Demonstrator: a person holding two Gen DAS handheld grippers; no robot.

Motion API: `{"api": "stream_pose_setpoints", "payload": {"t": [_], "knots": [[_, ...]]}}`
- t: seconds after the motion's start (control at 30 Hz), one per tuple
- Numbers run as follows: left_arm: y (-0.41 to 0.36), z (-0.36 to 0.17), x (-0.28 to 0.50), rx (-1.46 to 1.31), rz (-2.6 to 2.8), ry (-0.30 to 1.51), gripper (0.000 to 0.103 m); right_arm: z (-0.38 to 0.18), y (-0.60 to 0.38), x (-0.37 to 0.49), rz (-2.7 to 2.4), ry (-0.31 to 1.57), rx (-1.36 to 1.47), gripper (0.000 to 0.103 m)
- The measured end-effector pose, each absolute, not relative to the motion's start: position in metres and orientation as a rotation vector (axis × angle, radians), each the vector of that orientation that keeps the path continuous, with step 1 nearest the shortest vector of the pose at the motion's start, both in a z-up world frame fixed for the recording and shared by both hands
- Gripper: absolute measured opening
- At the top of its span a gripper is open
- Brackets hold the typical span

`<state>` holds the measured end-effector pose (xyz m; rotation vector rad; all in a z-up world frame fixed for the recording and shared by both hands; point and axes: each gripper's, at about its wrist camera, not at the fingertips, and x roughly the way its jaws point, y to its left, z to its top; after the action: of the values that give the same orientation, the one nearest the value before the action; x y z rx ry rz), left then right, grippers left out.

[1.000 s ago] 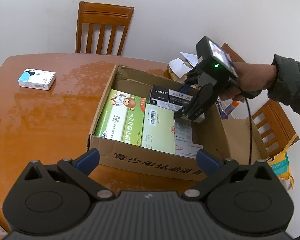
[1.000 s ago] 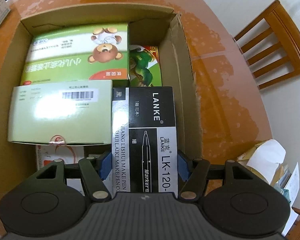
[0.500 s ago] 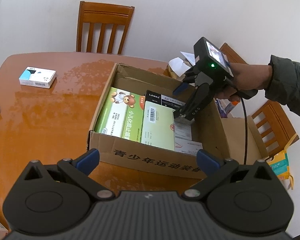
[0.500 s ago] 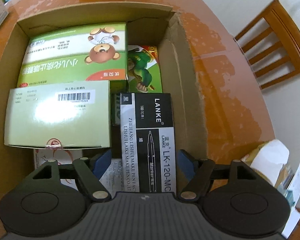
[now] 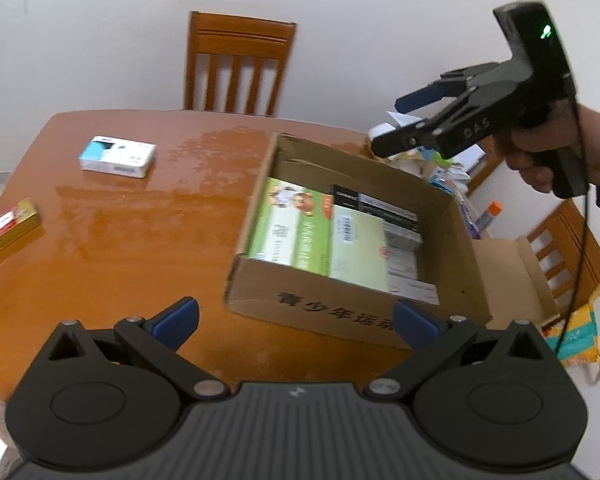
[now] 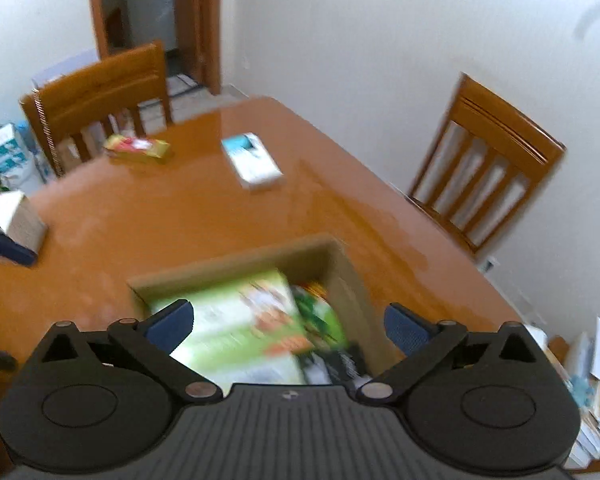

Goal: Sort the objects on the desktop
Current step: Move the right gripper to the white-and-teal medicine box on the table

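The right wrist view was pretty smeared, so inside the open brown cardboard box (image 5: 352, 312) I could only make out the green bear-print carton (image 5: 290, 230) and a blurry black shape at the bottom edge. From the left side the black LANKE marker pen box (image 5: 374, 212) lay in the cardboard box, half hidden behind the pale green barcode carton (image 5: 358, 252).

A second earlier the right hand-held gripper (image 5: 400, 124) had that pen box between its pads; its jaws had just been opening and it was spread wide with nothing in it, lifted well above the box. The left hand-held gripper (image 5: 296, 320) hung wide open and empty over the glossy orange wooden desk (image 5: 120, 240). The white-and-blue small carton (image 5: 118, 156) and the red-and-gold packet (image 5: 8, 226) sat out on the desk.
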<state>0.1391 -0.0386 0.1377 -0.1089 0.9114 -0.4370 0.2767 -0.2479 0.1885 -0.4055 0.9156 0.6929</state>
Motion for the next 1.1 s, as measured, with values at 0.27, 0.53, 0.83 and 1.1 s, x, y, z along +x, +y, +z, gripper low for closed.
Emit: {"api": "stream_pose_setpoints", "payload": {"t": [0.27,0.53,0.83,1.1], "knots": [[0.004,0.135,0.134,-0.143,-0.330,0.902,0.103,0.169,-0.121,0.282,0.898,0.871,-0.518,0.103],[0.041,0.126,0.145,-0.125,-0.267,0.924,0.103,0.115,-0.027,0.337,0.935,0.846,-0.735,0.103],[0.079,0.122,0.175,-0.171,-0.223,0.910,0.103,0.067,0.019,0.397,0.918,0.902,-0.764,0.103],[0.093,0.115,0.182,-0.191,-0.231,0.916,0.103,0.051,0.033,0.434,0.892,0.911,-0.777,0.103]]}}
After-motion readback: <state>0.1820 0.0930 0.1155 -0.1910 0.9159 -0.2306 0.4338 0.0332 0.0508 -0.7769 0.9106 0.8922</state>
